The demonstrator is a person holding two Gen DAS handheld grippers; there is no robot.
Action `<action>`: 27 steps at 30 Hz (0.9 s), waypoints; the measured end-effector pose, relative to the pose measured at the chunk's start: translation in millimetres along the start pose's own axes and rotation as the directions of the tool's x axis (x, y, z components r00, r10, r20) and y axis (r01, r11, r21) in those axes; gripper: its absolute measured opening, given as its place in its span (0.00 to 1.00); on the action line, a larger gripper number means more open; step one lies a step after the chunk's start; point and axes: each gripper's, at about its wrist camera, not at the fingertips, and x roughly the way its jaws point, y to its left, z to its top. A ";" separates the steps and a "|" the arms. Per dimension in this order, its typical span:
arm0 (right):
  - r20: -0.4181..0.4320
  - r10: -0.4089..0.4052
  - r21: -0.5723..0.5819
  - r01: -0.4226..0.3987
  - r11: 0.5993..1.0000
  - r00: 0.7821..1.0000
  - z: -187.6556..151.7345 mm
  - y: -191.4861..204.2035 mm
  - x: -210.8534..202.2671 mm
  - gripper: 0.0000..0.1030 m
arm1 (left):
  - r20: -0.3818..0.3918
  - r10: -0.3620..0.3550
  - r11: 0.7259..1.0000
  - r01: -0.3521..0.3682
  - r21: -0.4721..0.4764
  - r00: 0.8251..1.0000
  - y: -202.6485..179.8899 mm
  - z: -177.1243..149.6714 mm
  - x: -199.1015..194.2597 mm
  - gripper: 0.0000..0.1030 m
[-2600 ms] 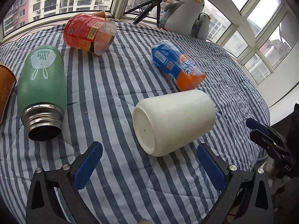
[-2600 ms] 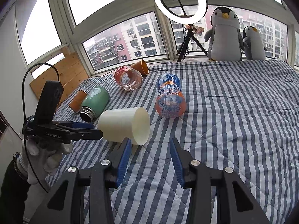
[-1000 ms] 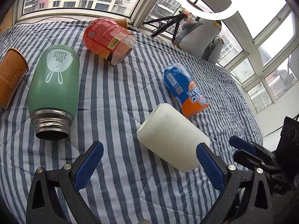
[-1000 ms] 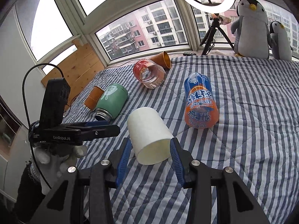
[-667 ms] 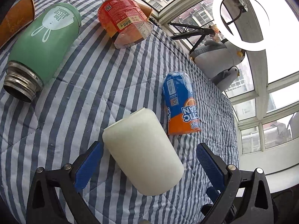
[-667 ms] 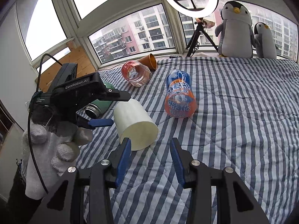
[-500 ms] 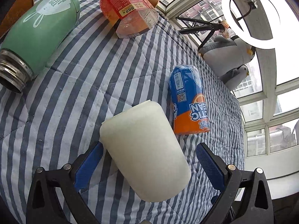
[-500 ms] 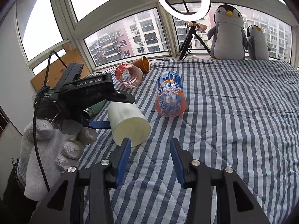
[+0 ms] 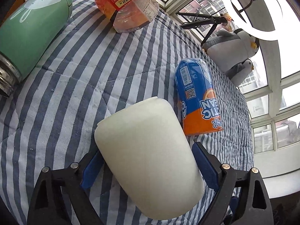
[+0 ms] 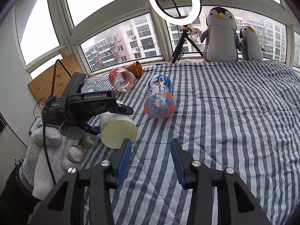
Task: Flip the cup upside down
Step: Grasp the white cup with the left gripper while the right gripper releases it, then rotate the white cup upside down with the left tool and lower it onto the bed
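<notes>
A cream-white cup (image 9: 148, 157) lies on its side on the striped quilt, its base pointing away from me in the left wrist view. My left gripper (image 9: 148, 161) has closed in around its body, with a blue pad (image 9: 203, 164) at each flank. In the right wrist view the cup's open mouth (image 10: 118, 132) faces the camera, with the left gripper and a gloved hand (image 10: 56, 150) over it. My right gripper (image 10: 150, 157) is open and empty, hovering just right of the cup.
A blue and orange cup (image 9: 196, 97) lies just beyond the white cup. A green flask (image 9: 28, 30), a red clear tub (image 9: 127, 5) and an orange paper cup (image 10: 136, 68) lie further back. Two plush penguins (image 10: 221, 35) and a ring light (image 10: 174, 1) stand by the windows.
My left gripper has moved in over the cup and its jaws have closed from wide open onto the cup's sides. My right gripper has stayed open and drawn slightly away.
</notes>
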 end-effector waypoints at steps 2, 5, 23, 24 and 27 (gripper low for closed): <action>-0.001 -0.004 -0.002 0.004 1.000 1.000 -0.3 1.2 2.7 0.39 | 0.015 0.002 0.999 -0.002 0.032 1.000 -1.4 -1.3 -3.8 0.89; -0.005 -0.002 0.001 0.002 1.000 1.000 -1.4 3.9 6.5 0.39 | 0.085 0.026 0.994 -0.035 0.104 0.996 0.4 -5.3 -22.0 0.88; 0.036 -0.052 -0.015 0.053 0.998 0.998 5.5 33.6 28.6 0.39 | 0.422 0.171 0.753 -0.394 0.526 0.890 -1.1 -39.6 -62.1 0.87; 0.041 -0.060 -0.017 0.061 0.998 0.997 5.4 35.8 28.5 0.39 | 0.429 0.161 0.751 -0.392 0.530 0.889 0.4 -43.5 -63.3 0.86; 0.062 -0.092 -0.026 0.094 0.995 0.994 4.9 42.9 27.8 0.39 | 0.431 0.145 0.732 -0.390 0.559 0.890 2.6 -57.3 -67.6 0.85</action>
